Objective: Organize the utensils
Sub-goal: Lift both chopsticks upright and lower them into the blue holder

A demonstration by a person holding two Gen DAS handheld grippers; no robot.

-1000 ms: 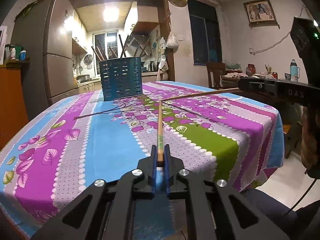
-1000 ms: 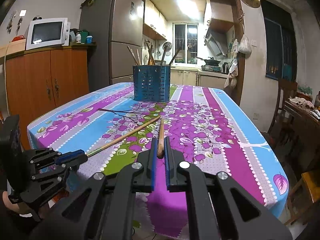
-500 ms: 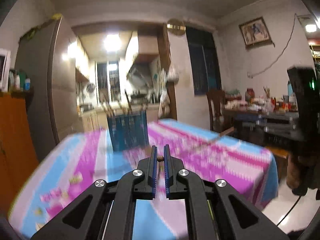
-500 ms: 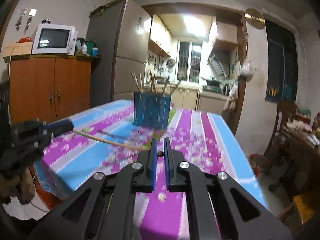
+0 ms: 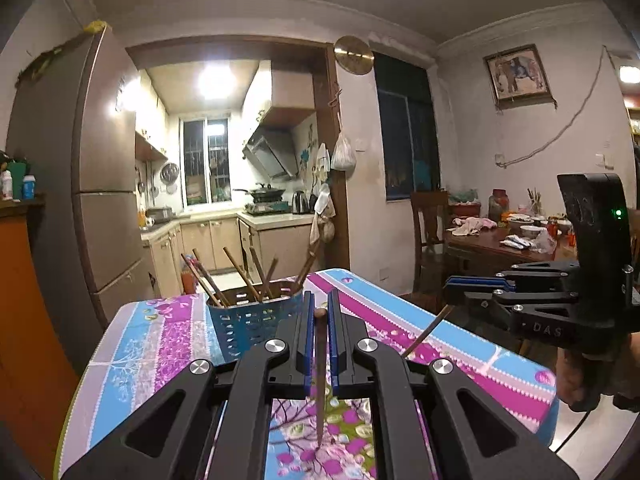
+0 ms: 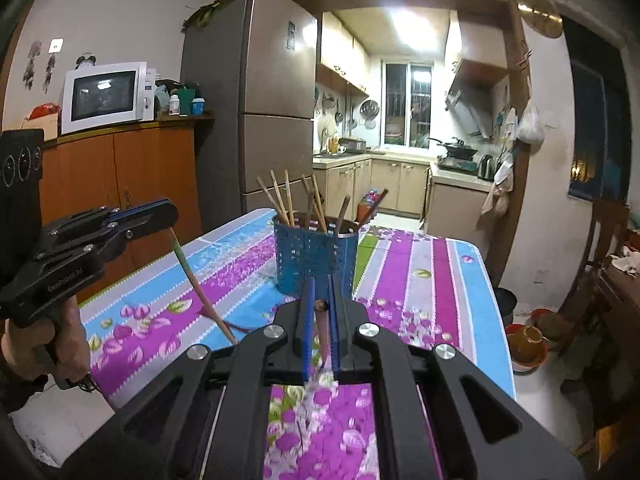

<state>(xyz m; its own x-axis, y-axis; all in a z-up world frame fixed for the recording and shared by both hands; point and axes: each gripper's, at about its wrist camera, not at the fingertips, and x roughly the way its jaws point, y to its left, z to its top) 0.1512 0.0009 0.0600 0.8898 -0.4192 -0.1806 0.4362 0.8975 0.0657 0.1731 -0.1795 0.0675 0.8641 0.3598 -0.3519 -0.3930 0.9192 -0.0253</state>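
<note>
- Left gripper: fingers clamped on a chopstick that hangs tip-down at lower centre of the left view.
- Right gripper: fingers clamped on a second chopstick, also tip-down, lower centre of the right view.
- Blue perforated holder: centre frame, on the surface, already holding several chopsticks leaning outward.
- Risk: both sticks are pinched near the top end only; a stick may swivel or slip if its tip strikes the holder's rim or the leaning sticks.
- Risk: the two grippers, near each other, may collide over the one opening.
- Surface: floral striped cloth in purple, blue and green.
- Room: fridge and microwave at left, kitchen behind.
</note>
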